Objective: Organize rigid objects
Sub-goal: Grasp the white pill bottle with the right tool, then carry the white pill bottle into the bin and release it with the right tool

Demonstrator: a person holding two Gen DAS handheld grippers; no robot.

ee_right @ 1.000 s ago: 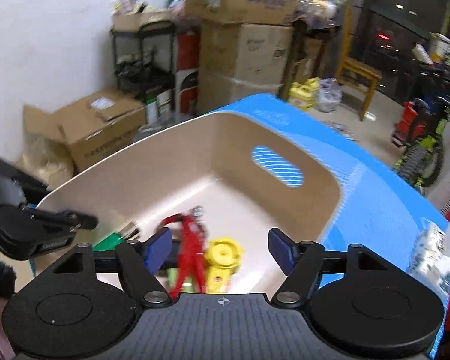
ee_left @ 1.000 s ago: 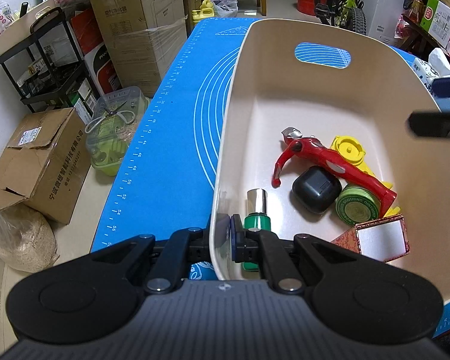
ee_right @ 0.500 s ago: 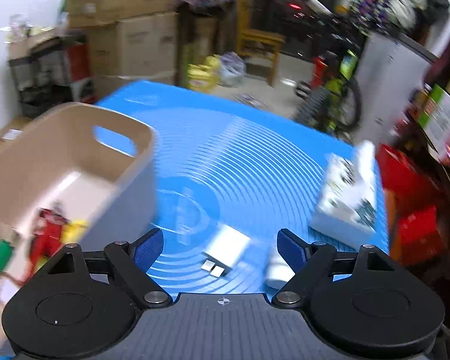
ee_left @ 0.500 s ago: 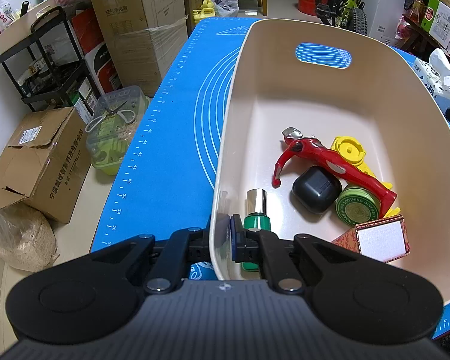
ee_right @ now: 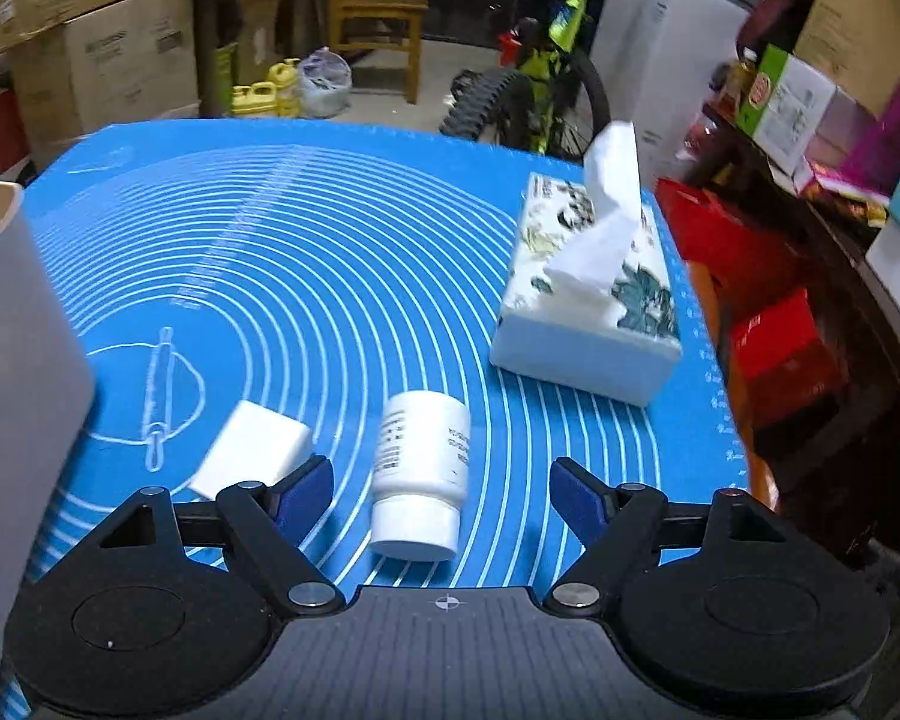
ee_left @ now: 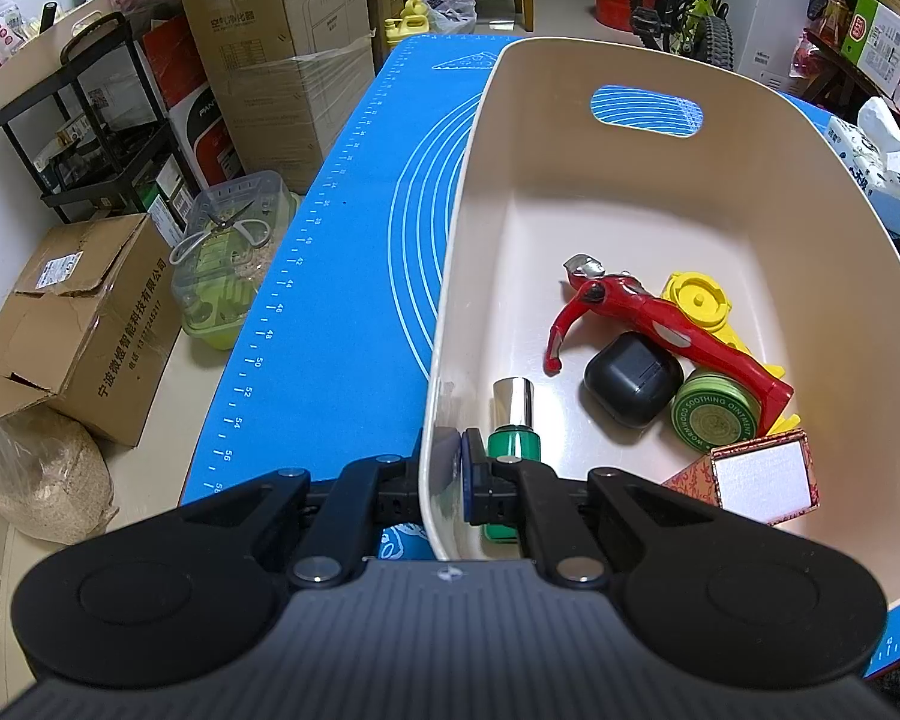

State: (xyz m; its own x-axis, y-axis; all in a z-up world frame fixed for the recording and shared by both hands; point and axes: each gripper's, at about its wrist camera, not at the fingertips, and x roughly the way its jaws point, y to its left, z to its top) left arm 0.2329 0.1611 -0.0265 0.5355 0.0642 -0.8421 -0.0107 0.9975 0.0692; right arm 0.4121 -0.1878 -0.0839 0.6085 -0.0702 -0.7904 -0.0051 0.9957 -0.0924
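1. The left tool [ee_left: 444,474] is clenched on the near wall of the beige bin [ee_left: 450,300].
2. The right tool [ee_right: 441,492] is released, its fingers wide apart.
3. The white bottle [ee_right: 420,474] lies on its side on the desk [ee_right: 330,276], between these fingers.

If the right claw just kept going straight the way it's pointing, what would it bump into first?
Most likely the white bottle lying on its side on the blue mat, right between the open right claw fingers. Depth is hard to judge through this lens.

The green tin [ee_left: 714,420] reads "WORMWOOD SOOTHING OINTMENT"; a cardboard box [ee_left: 282,30] reads "Invaxss".
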